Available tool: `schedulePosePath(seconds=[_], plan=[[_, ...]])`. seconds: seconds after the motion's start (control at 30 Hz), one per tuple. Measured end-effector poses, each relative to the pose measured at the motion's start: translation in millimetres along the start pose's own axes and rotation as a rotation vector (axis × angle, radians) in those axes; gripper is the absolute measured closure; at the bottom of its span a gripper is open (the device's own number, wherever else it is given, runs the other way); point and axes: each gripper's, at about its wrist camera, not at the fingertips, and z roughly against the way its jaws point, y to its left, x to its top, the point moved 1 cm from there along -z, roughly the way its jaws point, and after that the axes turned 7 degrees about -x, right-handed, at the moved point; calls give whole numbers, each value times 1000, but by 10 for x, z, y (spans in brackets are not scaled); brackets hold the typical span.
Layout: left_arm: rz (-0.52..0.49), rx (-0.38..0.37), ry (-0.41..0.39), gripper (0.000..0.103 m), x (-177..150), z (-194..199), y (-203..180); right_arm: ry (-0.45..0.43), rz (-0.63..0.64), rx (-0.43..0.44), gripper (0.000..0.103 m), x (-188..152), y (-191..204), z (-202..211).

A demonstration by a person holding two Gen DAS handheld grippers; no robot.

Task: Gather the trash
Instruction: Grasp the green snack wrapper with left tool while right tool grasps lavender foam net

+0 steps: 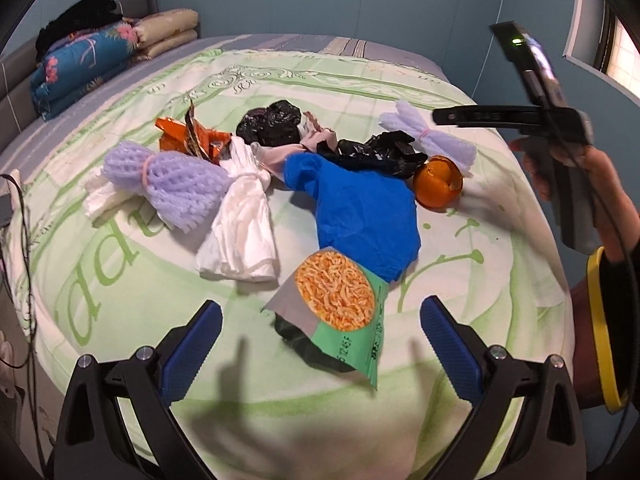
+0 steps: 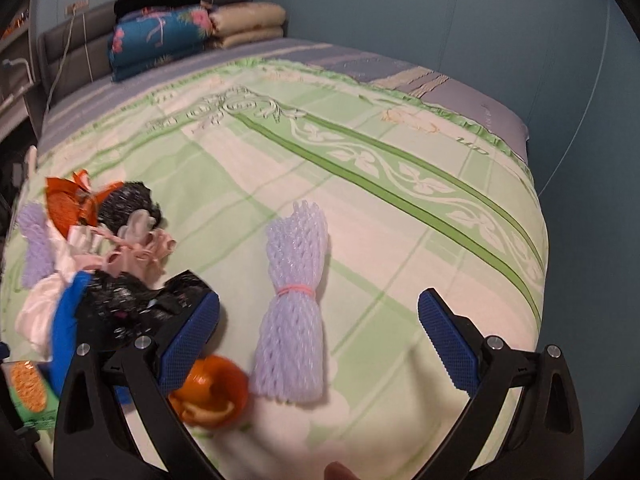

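Observation:
Trash lies in a heap on the green patterned bedspread [image 1: 120, 264]. My left gripper [image 1: 320, 332] is open and empty, just above a green snack packet [image 1: 340, 304] that lies between its fingers. Behind it are a blue bag [image 1: 360, 204], a white bag [image 1: 244, 224], a purple foam net [image 1: 180, 184], black bags [image 1: 272, 124], an orange wrapper [image 1: 180, 136] and an orange peel [image 1: 438, 186]. My right gripper [image 2: 318, 336] is open and empty over a second purple foam net [image 2: 292, 312]. The orange peel [image 2: 212, 392] lies by its left finger.
Folded quilts and dark clothes [image 1: 92, 52] are stacked at the head of the bed. The blue wall [image 2: 440, 20] runs along the far side. Cables [image 1: 16, 240] hang at the left edge. The right half of the bedspread [image 2: 400, 200] is bare.

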Motion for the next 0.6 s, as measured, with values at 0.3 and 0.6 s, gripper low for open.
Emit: schedulePosePath(seconds=[0.3, 0.6], plan=[[51, -44, 47, 25, 20, -183, 56, 76, -18, -7, 8, -23, 49, -351], [43, -50, 62, 55, 15, -261, -13, 128, -55, 9, 37, -79, 31, -483]])
